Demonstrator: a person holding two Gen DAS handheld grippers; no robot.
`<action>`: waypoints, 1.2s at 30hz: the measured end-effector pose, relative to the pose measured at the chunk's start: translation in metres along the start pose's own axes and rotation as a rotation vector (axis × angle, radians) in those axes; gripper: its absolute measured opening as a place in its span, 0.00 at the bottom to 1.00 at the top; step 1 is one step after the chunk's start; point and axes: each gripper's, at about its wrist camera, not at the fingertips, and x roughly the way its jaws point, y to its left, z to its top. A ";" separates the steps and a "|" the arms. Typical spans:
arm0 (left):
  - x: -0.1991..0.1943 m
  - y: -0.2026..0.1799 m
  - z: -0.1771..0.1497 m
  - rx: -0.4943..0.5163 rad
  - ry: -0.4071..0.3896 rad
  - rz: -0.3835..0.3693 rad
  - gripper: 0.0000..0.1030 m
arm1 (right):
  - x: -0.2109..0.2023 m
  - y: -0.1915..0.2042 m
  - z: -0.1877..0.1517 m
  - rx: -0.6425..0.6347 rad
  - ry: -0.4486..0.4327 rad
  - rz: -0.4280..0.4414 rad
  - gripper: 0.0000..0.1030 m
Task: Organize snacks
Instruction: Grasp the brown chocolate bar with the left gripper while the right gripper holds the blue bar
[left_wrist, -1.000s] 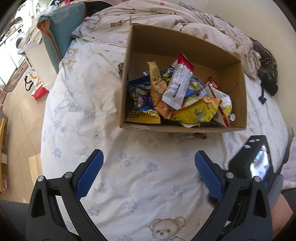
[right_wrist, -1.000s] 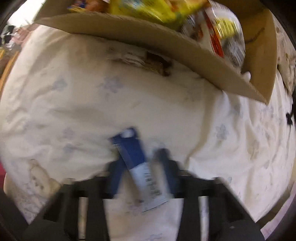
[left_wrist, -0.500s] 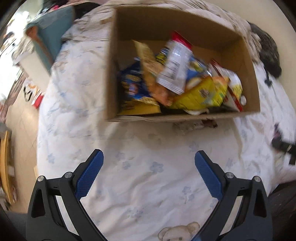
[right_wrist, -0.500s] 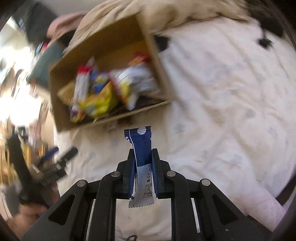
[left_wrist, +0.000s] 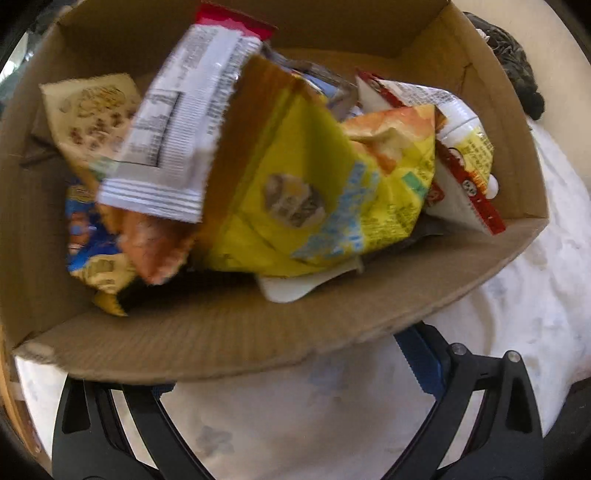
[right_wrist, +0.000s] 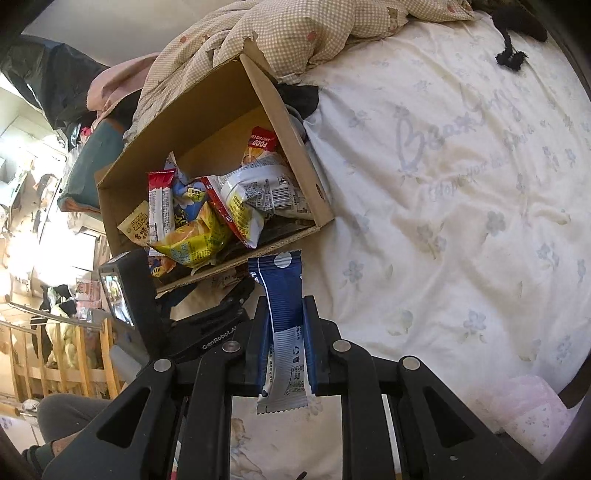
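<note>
Jaws on our right gripper are clamping a blue snack stick; left jaws are spreading wide beneath the cardboard box. Next: binning it ahead.

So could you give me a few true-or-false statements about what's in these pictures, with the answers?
1. The right hand-held gripper is shut on a blue snack packet. True.
2. The cardboard box is empty. False: it holds many snack bags, including a yellow bag.
3. The box sits on a wooden table. False: it rests on a white flowered bedsheet.
4. The left hand-held gripper is open, holding nothing. True.
5. The blue packet is inside the box. False: it is outside, in the gripper.
</note>
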 end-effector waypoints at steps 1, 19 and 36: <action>-0.001 -0.002 -0.001 -0.003 0.010 -0.066 0.95 | 0.000 0.000 0.000 0.002 -0.005 -0.004 0.17; -0.015 -0.050 -0.002 0.184 -0.009 -0.094 0.94 | -0.017 -0.025 0.008 0.169 -0.063 0.089 0.17; 0.018 -0.086 0.036 0.252 0.105 -0.086 0.13 | -0.007 -0.023 0.006 0.192 -0.045 0.139 0.17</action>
